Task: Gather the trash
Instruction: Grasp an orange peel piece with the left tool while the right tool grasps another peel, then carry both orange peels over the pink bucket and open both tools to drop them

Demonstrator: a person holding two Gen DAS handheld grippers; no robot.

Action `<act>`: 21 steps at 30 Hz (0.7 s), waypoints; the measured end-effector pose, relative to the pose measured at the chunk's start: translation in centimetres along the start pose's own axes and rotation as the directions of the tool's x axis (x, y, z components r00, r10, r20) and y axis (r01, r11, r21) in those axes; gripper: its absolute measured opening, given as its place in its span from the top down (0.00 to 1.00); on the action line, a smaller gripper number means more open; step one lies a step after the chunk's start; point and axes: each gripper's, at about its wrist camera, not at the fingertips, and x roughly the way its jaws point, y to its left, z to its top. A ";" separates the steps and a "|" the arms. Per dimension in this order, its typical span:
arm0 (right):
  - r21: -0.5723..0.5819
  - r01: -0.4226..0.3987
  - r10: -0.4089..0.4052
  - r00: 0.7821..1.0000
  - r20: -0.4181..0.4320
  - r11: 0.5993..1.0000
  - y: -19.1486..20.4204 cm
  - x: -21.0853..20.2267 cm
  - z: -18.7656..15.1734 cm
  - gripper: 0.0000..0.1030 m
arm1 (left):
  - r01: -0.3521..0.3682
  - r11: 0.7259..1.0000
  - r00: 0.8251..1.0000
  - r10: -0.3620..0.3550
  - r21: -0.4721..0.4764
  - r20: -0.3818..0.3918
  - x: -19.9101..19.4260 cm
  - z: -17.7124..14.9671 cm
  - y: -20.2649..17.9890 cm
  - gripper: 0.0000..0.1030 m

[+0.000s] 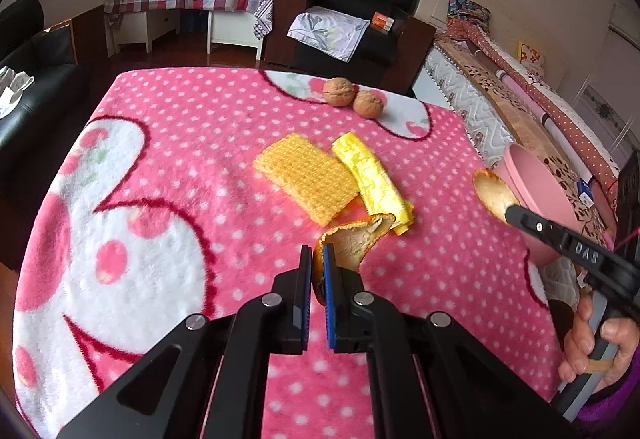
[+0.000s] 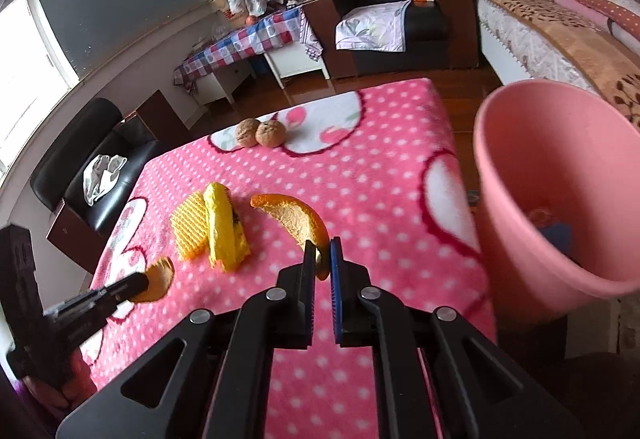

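- The left gripper (image 1: 317, 259) has its jaws clamped on the edge of a curled piece of orange peel with a pale pith inside (image 1: 352, 239), held just above the pink fleece blanket with white dots and cherry prints (image 1: 180, 119) that covers the table
- The right gripper (image 2: 322, 253) is likewise closed on a second crescent of orange peel (image 2: 294, 217), which juts forward from the pinch; in the left wrist view the same piece sits close to the rim of the pink plastic bin (image 2: 532, 175) at the right edge of the table
- The step in hand looks like carrying both peels to the bin; the right one is nearer and should go first
- To do it well, bring the right fingertips clearly over the bin's mouth before letting go, since the peel hangs out beyond the jaws and could catch the rim or drop outside
- Both grips are on thin edges only, so move smoothly and avoid sharp wrist rolls that could flick a peel loose
- Send the left gripper in after the right has cleared, so the two tools do not cross over the opening
- Still on the blanket are a ribbed orange-yellow wafer-like piece (image 1: 306, 179) and a crumpled yellow wrapper (image 1: 374, 179), lying side by side and touching, plus two whole walnuts (image 1: 352, 97) near the far edge
- The wrapper looks like trash; whether the wafer-like piece and the walnuts count I cannot tell
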 end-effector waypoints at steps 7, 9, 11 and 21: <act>0.033 0.020 -0.022 0.999 0.044 0.999 -2.3 -2.0 -0.3 0.93 | 0.013 0.999 1.000 -0.013 0.029 -0.004 0.0 0.5 -1.9 0.95; 0.050 0.030 -0.033 0.998 0.062 0.998 -3.1 -2.7 -0.2 0.93 | 0.017 0.999 1.000 -0.016 0.038 -0.007 0.0 0.7 -2.5 0.95; 0.074 0.042 -0.048 0.995 0.084 0.996 -4.2 -3.4 -0.2 0.93 | 0.022 0.999 1.000 -0.022 0.049 -0.011 0.0 0.8 -3.2 0.95; 0.201 0.143 -0.176 0.971 0.159 0.969 -10.6 -6.7 0.0 0.93 | 0.049 0.988 0.999 -0.048 0.149 -0.012 0.2 1.4 -7.7 0.95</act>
